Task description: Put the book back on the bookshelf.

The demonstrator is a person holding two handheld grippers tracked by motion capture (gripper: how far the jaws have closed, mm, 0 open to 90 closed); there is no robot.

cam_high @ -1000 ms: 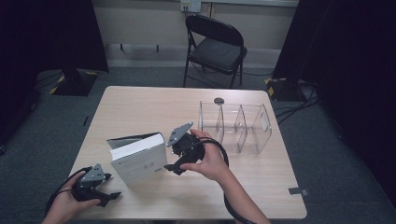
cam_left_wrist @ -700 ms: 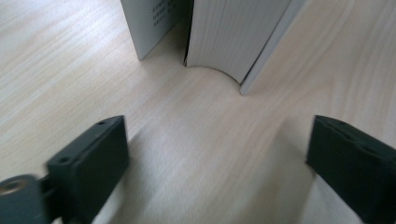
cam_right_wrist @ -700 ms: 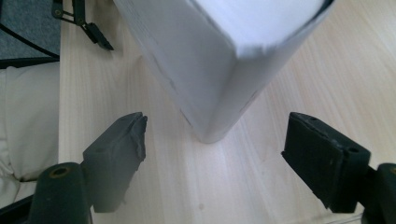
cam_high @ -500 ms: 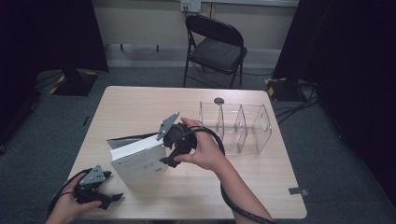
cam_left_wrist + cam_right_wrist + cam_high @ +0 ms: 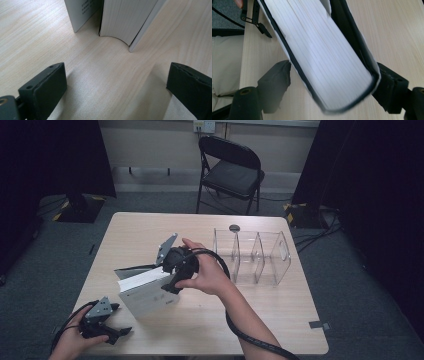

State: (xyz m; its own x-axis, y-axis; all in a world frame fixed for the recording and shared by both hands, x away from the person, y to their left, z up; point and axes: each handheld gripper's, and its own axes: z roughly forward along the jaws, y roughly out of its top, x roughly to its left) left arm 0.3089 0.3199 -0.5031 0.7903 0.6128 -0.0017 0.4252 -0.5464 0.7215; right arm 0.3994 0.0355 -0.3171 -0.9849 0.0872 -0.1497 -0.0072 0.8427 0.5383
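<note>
Left gripper (image 5: 102,322) sits at the tabletop's (image 5: 280,320) near-left corner in the person's left hand, fingers (image 5: 43,91) spread wide w/ nothing betw. them but bare wood; they've just been opening. Just ahead of it in the left gripper view stands the book (image 5: 147,292), page block and cover edges resting on the wood; small print on its cover, too small to read. In the high view the book's white cover shows a small dark mark near its lower right, not legible. Book stands tilted near the tabletop's left-centre, toward the near edge. Right gripper (image 5: 172,270) clamps it from the right: in the right gripper view the fingers (image 5: 275,82) sit either side of the cover and page block, holding it. Vs. a sec ago the right hand has gone up and a bit toward the far edge, and the book's top has risen w/ it. Further right, a clear 3-compartment organiser (image 5: 257,257) near the right edge, well apart from the book; small dark round disc (image 5: 234,227) by the far edge. Folding chair (image 5: 230,172) on the floor beyond the tabletop.
</note>
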